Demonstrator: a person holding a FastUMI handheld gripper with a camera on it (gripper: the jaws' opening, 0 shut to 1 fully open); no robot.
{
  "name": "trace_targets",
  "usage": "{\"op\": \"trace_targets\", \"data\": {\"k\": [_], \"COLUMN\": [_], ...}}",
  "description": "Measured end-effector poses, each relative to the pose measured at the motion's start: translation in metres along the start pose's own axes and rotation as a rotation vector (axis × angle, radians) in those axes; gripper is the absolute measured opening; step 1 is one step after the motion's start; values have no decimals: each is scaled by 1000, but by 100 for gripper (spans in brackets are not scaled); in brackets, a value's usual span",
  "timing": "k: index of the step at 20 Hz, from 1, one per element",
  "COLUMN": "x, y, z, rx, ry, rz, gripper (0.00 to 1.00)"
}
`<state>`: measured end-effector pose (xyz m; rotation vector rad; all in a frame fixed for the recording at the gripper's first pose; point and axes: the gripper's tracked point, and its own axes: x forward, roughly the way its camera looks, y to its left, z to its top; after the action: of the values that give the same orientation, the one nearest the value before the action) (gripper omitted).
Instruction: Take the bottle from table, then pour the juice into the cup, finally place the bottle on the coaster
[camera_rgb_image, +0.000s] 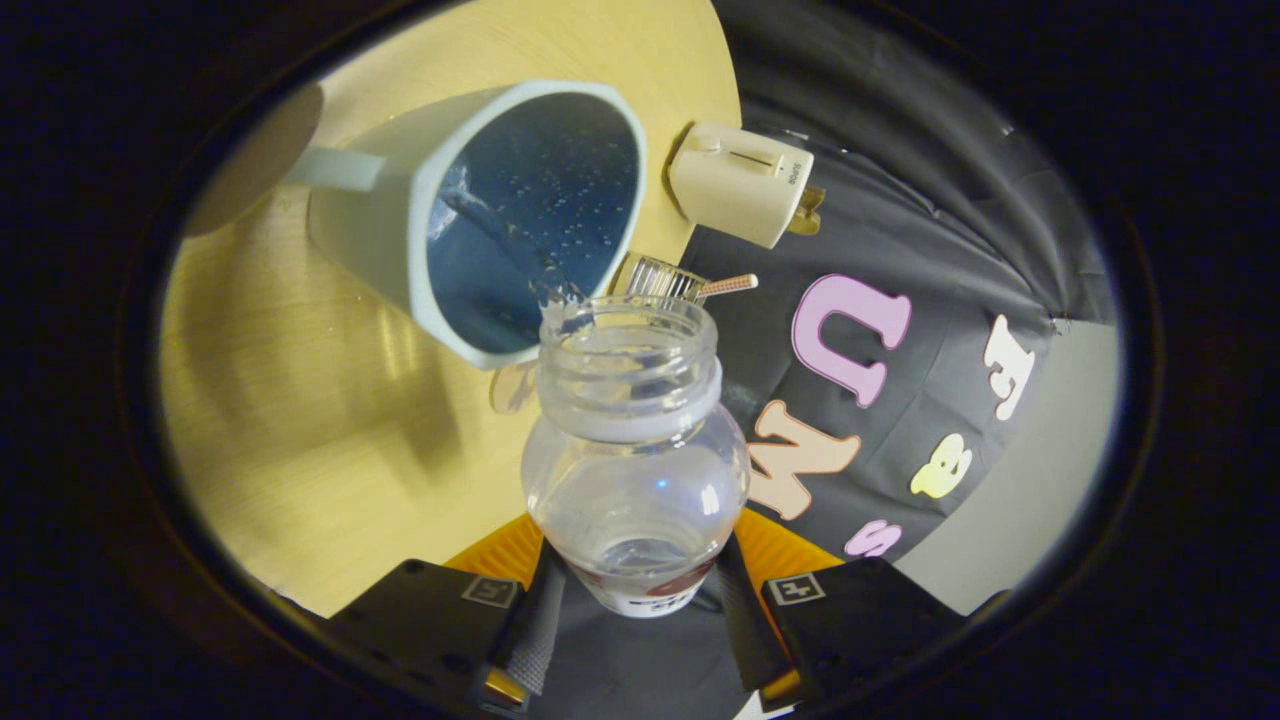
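Two fingers: both press on the lower body of the bottle (636, 480), one on each side; gripper (636, 590) closed on it.
Bottle: clear plastic, cap off, tipped so its open mouth reaches the rim of the cup (480, 215).
Liquid: a thin clear stream runs from the bottle mouth into the cup's dark blue inside; a little remains in the bottle.
Cup: pale outside, handle pointing away from the bottle, standing on the wooden table (300, 420).
Coaster: round, brown, on the table just past the cup's handle (255, 160).
Beyond the bottle: a cream plug-like device (742, 182) at the table's edge; a small clear ribbed item with a striped stick (690, 285) just behind the bottle mouth.
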<state>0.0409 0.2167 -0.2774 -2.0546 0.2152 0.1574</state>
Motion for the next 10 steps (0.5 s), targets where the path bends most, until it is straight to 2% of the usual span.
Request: {"op": "trace_targets", "data": {"k": [10], "x": [-4], "y": [-7], "z": [-1], "rx": [-78], "ry": [14], "rz": [-5], "gripper": [75]}}
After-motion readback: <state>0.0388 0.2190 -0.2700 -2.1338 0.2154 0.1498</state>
